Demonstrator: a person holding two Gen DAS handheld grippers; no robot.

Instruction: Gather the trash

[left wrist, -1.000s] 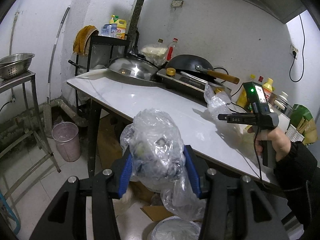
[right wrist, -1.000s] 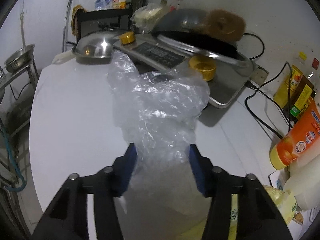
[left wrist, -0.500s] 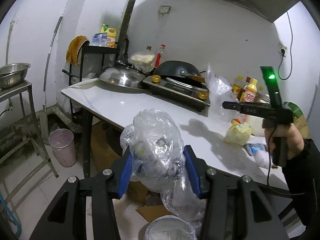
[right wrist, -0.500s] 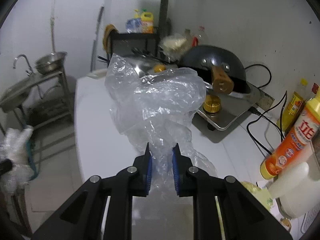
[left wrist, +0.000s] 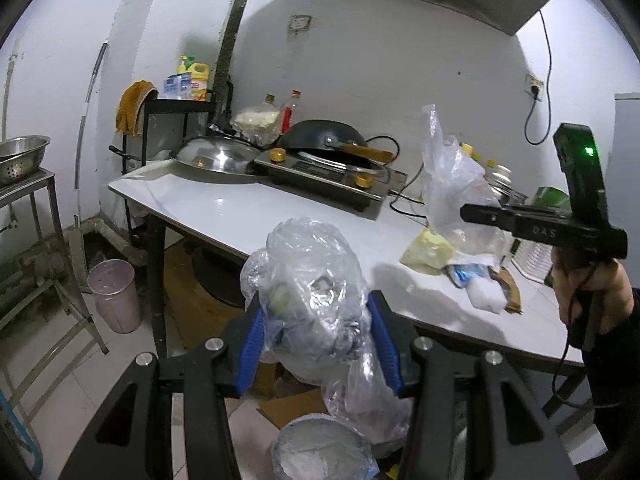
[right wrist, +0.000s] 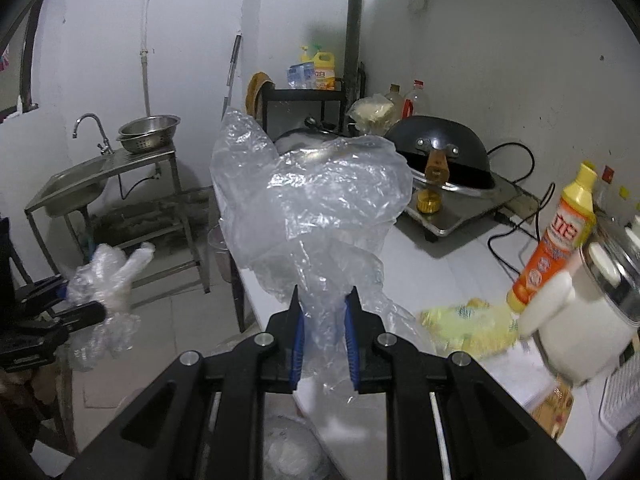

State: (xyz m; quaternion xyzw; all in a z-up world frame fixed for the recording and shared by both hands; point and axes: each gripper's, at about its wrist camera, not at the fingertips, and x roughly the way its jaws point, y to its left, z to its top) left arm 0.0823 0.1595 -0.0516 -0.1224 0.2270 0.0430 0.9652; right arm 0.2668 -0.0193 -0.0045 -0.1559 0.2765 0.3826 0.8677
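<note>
Left gripper [left wrist: 318, 344] pinches a crumpled wad of clear plastic [left wrist: 312, 292], blue pads [left wrist: 251, 344] pressed into its sides; a loose tail of film hangs below. The wad is held off the table edge, above the floor, over a round white container [left wrist: 320, 452] and a scrap of cardboard [left wrist: 288, 408].

Right gripper [right wrist: 323, 336] is nearly closed on the neck of an empty clear bag [right wrist: 316, 200]; the bag billows up above the jaws, held in the air over the near edge of the white table [right wrist: 436, 272]. In the left view the same bag [left wrist: 452, 184] hangs from the right gripper's tip, a hand [left wrist: 588, 292] on the handle, green light lit.

More trash lies on the table: yellow wrapper [left wrist: 426, 250], white tissue lump [left wrist: 486, 296], blue-white packet [left wrist: 468, 272], brown card piece [left wrist: 510, 290].

Further back: stove [left wrist: 328, 176] with black wok [left wrist: 324, 140], steel lid [left wrist: 216, 156], orange bottle [right wrist: 556, 240] leaning, a white pot [right wrist: 588, 320] beside it. Pink bucket [left wrist: 114, 296] on the floor by the table leg. Sink stand with colander [right wrist: 146, 134] on the left wall.
</note>
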